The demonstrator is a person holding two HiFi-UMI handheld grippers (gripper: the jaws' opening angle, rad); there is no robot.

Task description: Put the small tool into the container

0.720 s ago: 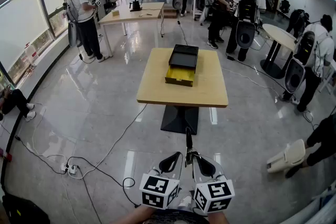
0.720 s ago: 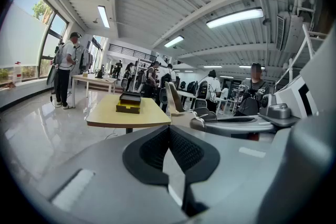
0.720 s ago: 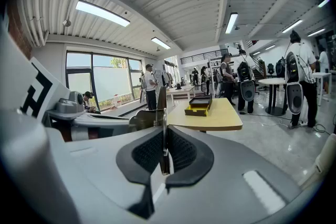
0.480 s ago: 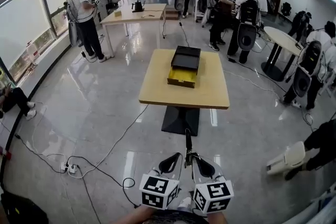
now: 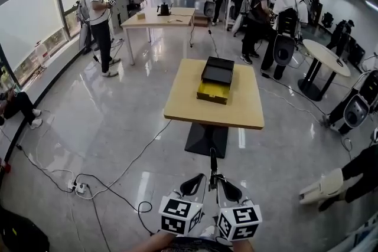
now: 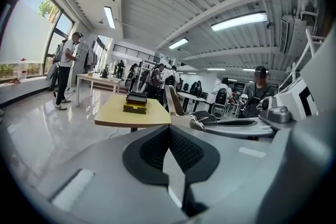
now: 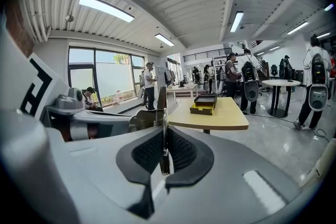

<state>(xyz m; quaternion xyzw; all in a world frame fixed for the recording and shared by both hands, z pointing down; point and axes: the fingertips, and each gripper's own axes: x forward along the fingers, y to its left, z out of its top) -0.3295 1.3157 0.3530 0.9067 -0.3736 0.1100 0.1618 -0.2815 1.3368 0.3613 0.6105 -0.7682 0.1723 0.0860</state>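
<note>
A black box with an open yellow drawer, the container, sits on the far half of a wooden table a few steps ahead. Both grippers are held side by side, low at the bottom of the head view. My right gripper is shut on a thin dark small tool that sticks up and forward from its jaws. In the right gripper view the tool stands between the pads, with the container far beyond. My left gripper is shut with nothing held, and its own view shows the container far off.
Glossy floor lies between me and the table. Cables and a power strip trail at the left. A long table stands behind, a round table at the right. Several people stand around the room, and a person's shoe is at the lower right.
The table and container have shifted slightly right and look a little nearer in the head view. Both grippers keep the same pose, and the tool stays in the right one.
</note>
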